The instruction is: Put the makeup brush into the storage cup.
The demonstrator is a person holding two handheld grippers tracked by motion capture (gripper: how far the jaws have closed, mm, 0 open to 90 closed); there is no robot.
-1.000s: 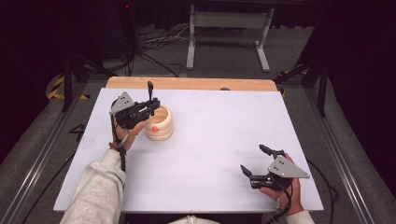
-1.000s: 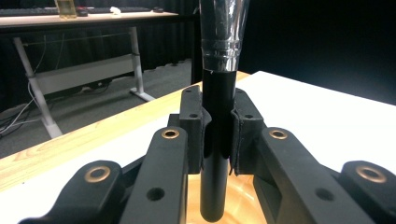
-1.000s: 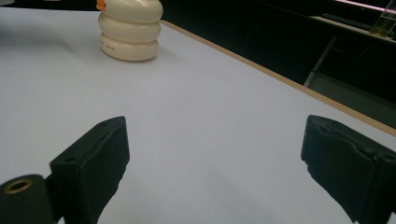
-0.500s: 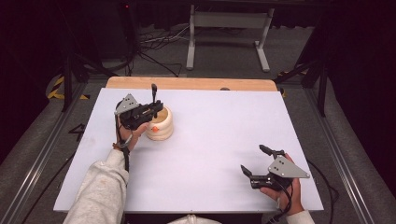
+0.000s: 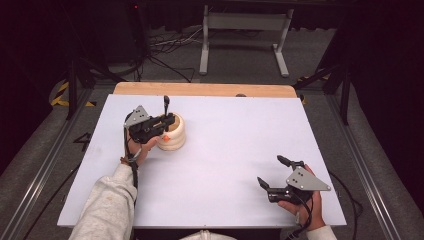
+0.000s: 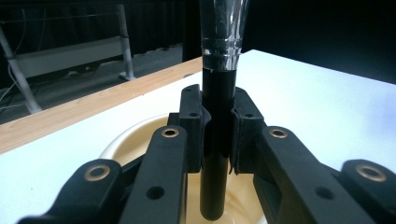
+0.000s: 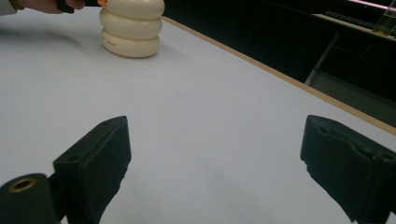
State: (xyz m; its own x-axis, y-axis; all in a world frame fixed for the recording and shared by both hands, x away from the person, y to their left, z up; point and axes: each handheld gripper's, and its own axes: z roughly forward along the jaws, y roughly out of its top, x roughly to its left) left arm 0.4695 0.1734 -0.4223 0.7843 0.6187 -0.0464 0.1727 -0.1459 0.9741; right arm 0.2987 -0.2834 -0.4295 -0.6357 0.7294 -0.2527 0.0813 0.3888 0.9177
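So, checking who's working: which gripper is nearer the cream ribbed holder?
Left. The left gripper sits over the cream ribbed holder, shut on a black brush handle; the right gripper rests far across the table.

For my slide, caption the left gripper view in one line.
Left gripper clamps an upright black brush handle above a cream ribbed holder on the white table.

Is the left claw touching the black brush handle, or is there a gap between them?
Touching. In the left gripper view, the left claw has both pads pressed against the black brush handle, with no gap on either side, above the cream holder.
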